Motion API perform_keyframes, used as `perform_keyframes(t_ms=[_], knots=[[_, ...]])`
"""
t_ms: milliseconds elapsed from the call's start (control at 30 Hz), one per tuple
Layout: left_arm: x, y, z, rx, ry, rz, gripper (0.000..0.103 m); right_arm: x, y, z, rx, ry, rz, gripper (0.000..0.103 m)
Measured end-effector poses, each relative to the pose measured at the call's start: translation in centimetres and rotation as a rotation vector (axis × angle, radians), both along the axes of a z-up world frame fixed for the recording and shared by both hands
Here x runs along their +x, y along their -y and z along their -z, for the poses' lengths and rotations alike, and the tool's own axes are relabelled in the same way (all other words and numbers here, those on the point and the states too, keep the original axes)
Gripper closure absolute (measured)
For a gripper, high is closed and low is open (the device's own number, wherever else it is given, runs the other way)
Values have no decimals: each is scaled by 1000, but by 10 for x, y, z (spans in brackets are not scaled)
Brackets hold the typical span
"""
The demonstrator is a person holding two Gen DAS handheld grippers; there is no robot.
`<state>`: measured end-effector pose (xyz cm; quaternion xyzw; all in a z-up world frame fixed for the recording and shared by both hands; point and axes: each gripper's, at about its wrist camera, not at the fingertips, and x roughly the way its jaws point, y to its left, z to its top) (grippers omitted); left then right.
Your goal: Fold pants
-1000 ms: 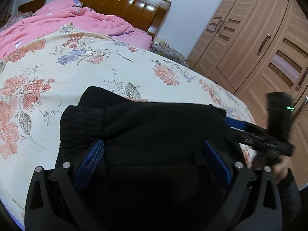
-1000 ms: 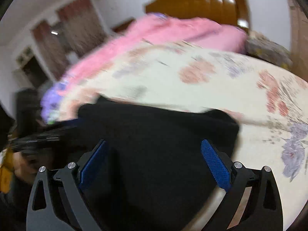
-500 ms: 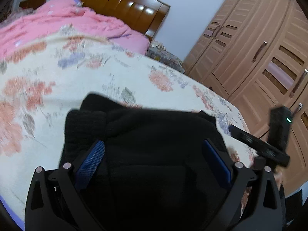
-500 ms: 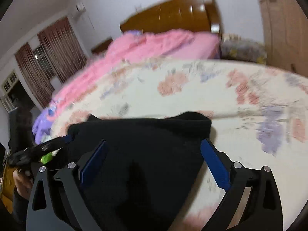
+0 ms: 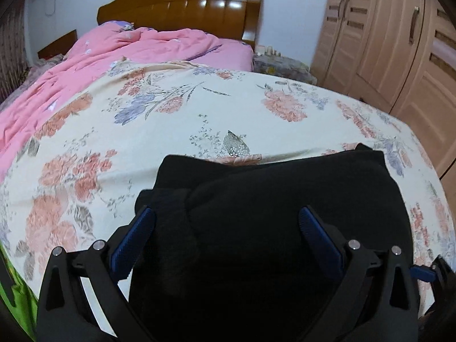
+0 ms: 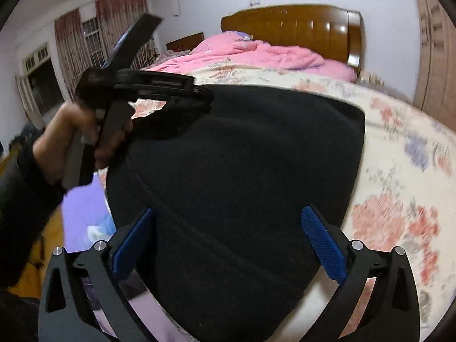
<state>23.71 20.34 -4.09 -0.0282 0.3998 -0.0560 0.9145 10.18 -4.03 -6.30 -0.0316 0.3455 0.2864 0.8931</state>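
Right wrist view: right gripper (image 6: 228,245) has swung over the pants (image 6: 242,171), jaws just widened to full spread, pads clear of cloth. Left gripper (image 5: 225,236) also open, nothing pinched. Pants lie folded at bedsheet (image 5: 171,119) near edge; long axis approx. crosswise to headboard (image 5: 182,5). Fold likely finished, both released.

The near end of the black pants (image 5: 285,228) runs behind the left tongs (image 5: 226,238) and off the bottom edge. In the right wrist view the floral bedsheet (image 6: 404,148) smears with motion blur (its flowers lose their outlines). The right tongs (image 5: 424,273) show only as a blue sliver at the frame's lower right. Items on the nightstand (image 5: 280,65) are too small to identify.
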Motion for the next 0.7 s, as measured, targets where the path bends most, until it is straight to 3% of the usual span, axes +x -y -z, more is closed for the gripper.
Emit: perform_keyframes(t_ms=[233,700], knots=[[-2,-18,3,-96,5,-48,3,-7,0,7,1,36,14,4],[-4,-18,3,-79,22,-87,3,-11,6,8,1,36,22,4]])
